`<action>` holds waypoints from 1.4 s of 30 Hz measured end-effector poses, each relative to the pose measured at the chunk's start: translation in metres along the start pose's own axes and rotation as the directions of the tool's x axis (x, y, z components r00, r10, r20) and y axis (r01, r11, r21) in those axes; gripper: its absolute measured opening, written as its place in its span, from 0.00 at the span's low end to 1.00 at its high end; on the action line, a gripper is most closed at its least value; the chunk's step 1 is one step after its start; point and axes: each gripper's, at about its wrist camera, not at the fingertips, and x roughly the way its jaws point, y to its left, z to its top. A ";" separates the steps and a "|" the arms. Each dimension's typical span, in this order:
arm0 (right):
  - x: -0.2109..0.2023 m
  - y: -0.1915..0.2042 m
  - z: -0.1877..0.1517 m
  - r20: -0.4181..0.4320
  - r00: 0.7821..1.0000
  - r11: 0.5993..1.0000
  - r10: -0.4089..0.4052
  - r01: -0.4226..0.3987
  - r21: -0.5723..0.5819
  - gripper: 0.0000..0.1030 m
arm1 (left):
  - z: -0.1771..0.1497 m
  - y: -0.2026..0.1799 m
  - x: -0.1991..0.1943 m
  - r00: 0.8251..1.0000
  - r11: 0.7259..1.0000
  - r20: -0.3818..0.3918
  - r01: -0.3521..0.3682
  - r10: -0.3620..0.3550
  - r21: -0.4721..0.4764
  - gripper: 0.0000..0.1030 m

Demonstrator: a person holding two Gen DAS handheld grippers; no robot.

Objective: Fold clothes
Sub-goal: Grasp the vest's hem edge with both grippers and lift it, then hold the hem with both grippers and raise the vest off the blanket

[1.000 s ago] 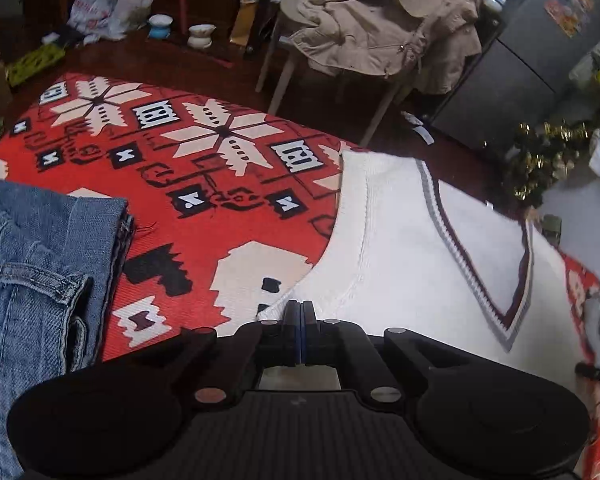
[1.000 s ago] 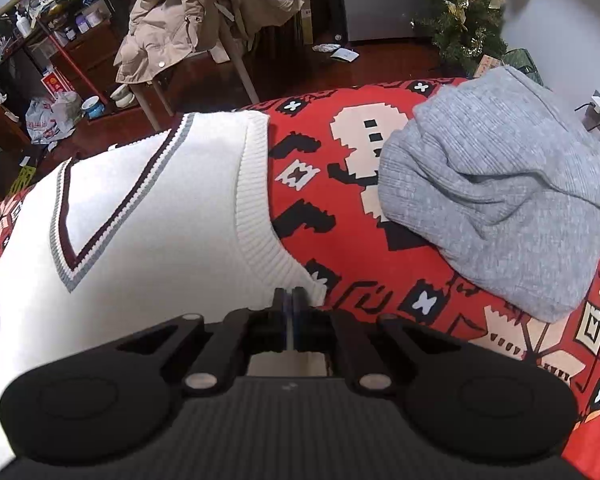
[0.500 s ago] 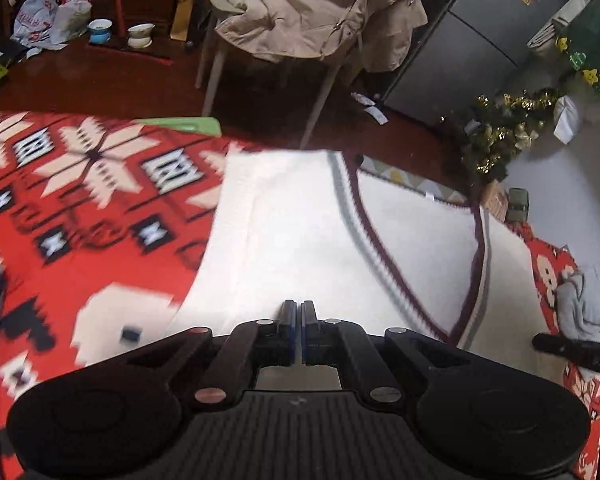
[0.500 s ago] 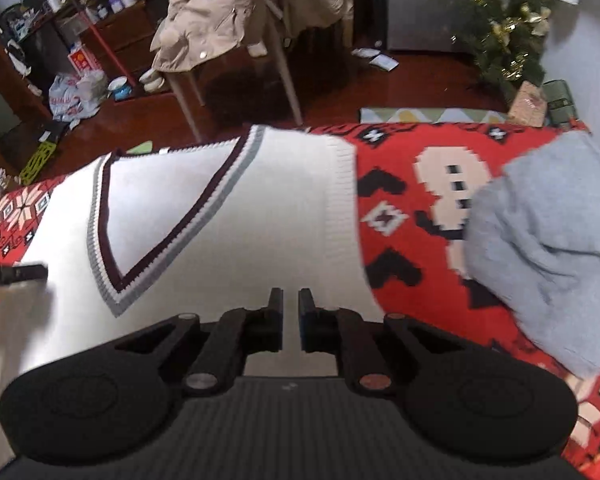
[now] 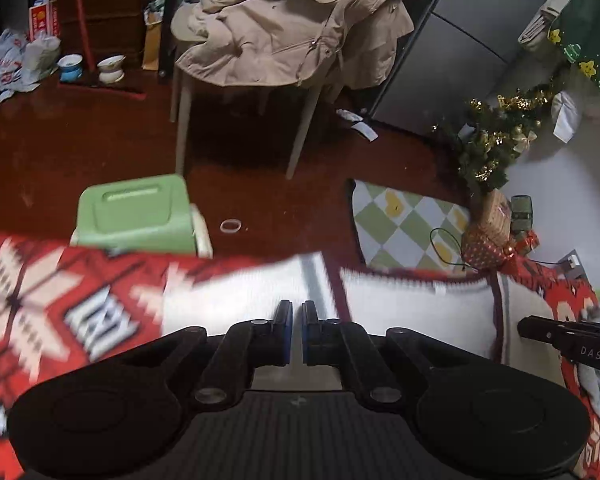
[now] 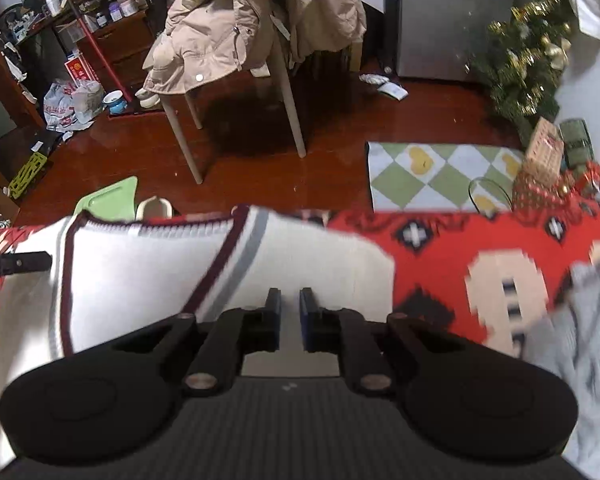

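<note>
A white knit vest (image 5: 412,308) with a maroon and grey V-neck (image 6: 216,276) lies on a red patterned blanket (image 5: 40,300), its collar at the far edge. My left gripper (image 5: 297,316) hovers over the vest's left shoulder, pads almost together with a sliver of white knit between them. My right gripper (image 6: 290,304) is over the vest's right shoulder. Its jaws are opening, with a clear gap showing white knit below and nothing pinched. Each view catches the other gripper's black finger at its side edge (image 5: 572,340) (image 6: 16,263). Both views are motion-blurred.
A grey sweater (image 6: 588,320) lies crumpled on the blanket at the right. Beyond the blanket's far edge are a green stool (image 5: 136,212), a chair draped in a beige coat (image 5: 292,28), a checked mat (image 5: 404,224) and a small Christmas tree (image 5: 492,148).
Both grippers have travelled forward over the vest, from its lower part to the collar end. The right jaws have parted from fully shut. The jeans have left the left view.
</note>
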 end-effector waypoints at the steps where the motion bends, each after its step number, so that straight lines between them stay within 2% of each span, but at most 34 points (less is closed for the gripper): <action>1: 0.003 0.000 0.004 0.004 1.000 1.000 0.000 0.000 -0.008 0.11 | 0.004 0.000 0.003 1.000 1.000 0.002 0.002 -0.002 0.006 0.04; 6: 0.012 0.005 0.020 0.018 1.000 0.999 0.004 -0.004 -0.035 0.11 | 0.018 -0.004 0.009 1.000 1.000 0.012 0.002 -0.002 0.018 0.04; 9: 0.012 0.009 0.027 0.023 1.000 0.999 0.010 -0.009 -0.044 0.12 | 0.019 -0.011 0.000 0.999 0.999 0.020 0.032 -0.032 0.008 0.05; 15: 0.002 0.043 0.016 0.002 0.992 0.987 0.125 -0.124 -0.103 0.13 | -0.001 -0.043 0.001 0.992 0.990 -0.051 0.118 -0.115 0.076 0.05; 18: 0.009 0.063 0.011 -0.018 0.987 0.976 0.158 -0.159 -0.150 0.11 | -0.008 -0.050 0.013 0.990 0.988 -0.067 0.132 -0.127 0.085 0.05; 20: 0.021 0.069 0.011 -0.026 0.987 0.977 0.159 -0.161 -0.139 0.10 | -0.009 -0.052 0.021 0.988 0.986 -0.062 0.145 -0.141 0.079 0.05; 27: 0.043 0.071 0.030 0.011 0.989 0.983 0.148 -0.145 -0.116 0.09 | 0.008 -0.054 0.032 0.989 0.988 -0.034 0.146 -0.144 0.050 0.05; 32: 0.032 0.072 0.027 0.006 0.987 0.980 0.162 -0.160 -0.117 0.10 | 0.003 -0.055 0.014 0.986 0.986 -0.019 0.165 -0.164 0.029 0.05; 35: 0.022 0.076 0.019 -0.011 0.980 0.973 0.196 -0.196 -0.119 0.11 | -0.007 -0.056 0.011 0.984 0.984 -0.043 0.174 -0.173 0.038 0.05; 39: 0.031 0.090 0.013 -0.029 0.982 0.967 0.187 -0.190 -0.172 0.10 | -0.012 -0.053 0.019 0.988 0.987 -0.053 0.151 -0.148 0.051 0.03; 42: 0.043 0.087 0.023 -0.004 0.979 0.972 0.202 -0.202 -0.117 0.08 | -0.003 -0.050 0.024 0.990 0.990 -0.038 0.135 -0.134 0.042 0.03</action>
